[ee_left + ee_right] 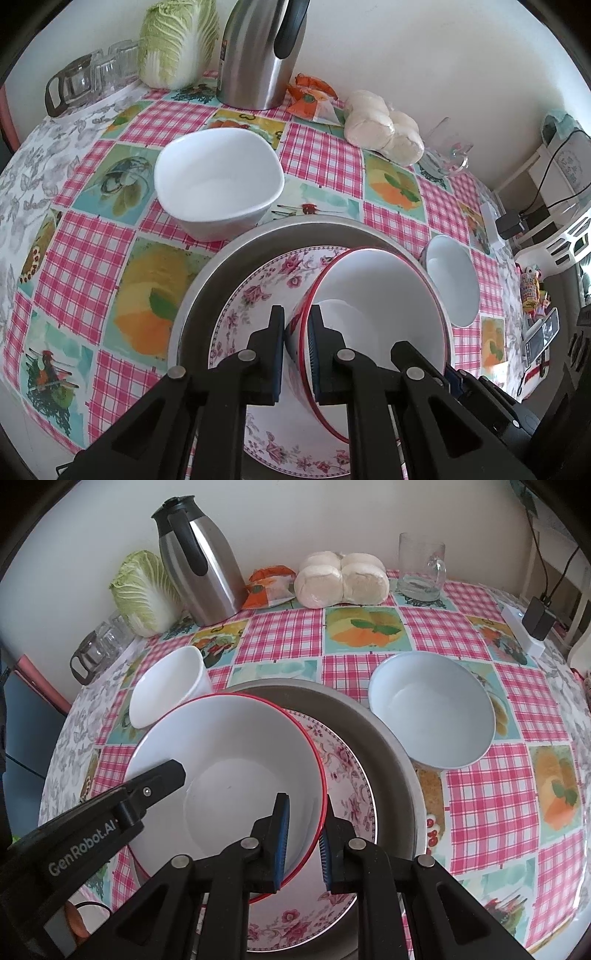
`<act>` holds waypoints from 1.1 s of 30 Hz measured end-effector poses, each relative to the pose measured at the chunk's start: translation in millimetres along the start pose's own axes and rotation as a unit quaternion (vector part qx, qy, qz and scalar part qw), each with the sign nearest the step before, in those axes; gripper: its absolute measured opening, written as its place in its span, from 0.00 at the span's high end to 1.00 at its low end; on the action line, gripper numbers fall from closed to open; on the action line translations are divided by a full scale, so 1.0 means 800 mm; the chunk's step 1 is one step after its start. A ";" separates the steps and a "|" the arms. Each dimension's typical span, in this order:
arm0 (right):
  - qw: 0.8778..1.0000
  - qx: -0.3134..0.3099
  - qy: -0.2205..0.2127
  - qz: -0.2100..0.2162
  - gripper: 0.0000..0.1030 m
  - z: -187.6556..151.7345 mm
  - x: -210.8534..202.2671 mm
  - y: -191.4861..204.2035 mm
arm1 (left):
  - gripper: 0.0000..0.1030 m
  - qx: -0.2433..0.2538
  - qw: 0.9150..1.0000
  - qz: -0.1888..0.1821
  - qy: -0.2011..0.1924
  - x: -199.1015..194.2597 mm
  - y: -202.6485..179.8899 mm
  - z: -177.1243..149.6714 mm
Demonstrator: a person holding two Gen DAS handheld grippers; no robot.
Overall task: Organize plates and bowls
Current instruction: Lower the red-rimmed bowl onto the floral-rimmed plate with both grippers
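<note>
Both claws are gripping the same red-rimmed bowl, one on each side of its rim. The left claw is pinching the wall with one pad outside on the red pattern and one inside. The right claw is clamping the opposite rim edge, blue pad inside, other pad outside. The bowl is sitting tilted over a floral plate, which is lying inside a grey metal basin on the checked desk. Ahead and left of the left claw, a white bowl is standing just beside the basin rim. Ahead and right of the right claw, a pale blue bowl is standing close to the basin. Further ahead, a steel jug, a cabbage, bread rolls and a glass mug are lining the wall.
</note>
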State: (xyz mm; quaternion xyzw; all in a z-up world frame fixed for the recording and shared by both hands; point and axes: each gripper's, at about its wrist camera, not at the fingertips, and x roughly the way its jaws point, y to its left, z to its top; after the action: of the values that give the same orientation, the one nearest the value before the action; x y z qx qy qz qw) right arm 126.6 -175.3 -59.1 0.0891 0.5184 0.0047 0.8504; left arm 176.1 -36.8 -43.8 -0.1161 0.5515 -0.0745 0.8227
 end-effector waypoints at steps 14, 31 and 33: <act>1.000 0.004 -0.008 0.003 0.84 0.002 -0.003 -0.001 | 0.90 -0.004 1.000 -0.001 0.017 0.013 0.000 0.001; 1.000 0.001 -0.004 0.010 0.81 0.002 -0.003 0.000 | 0.87 -0.009 1.000 0.003 0.020 0.015 0.001 0.001; 1.000 0.002 -0.004 0.011 0.81 0.002 -0.005 0.000 | 0.86 -0.007 1.000 0.003 0.017 0.013 0.000 0.001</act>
State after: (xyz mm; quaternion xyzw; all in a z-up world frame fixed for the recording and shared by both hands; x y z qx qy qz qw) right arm 126.0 -176.1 -55.3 0.0967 0.5140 0.0132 0.8522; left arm 180.9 -39.1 -53.0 -0.1194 0.5662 -0.0700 0.8126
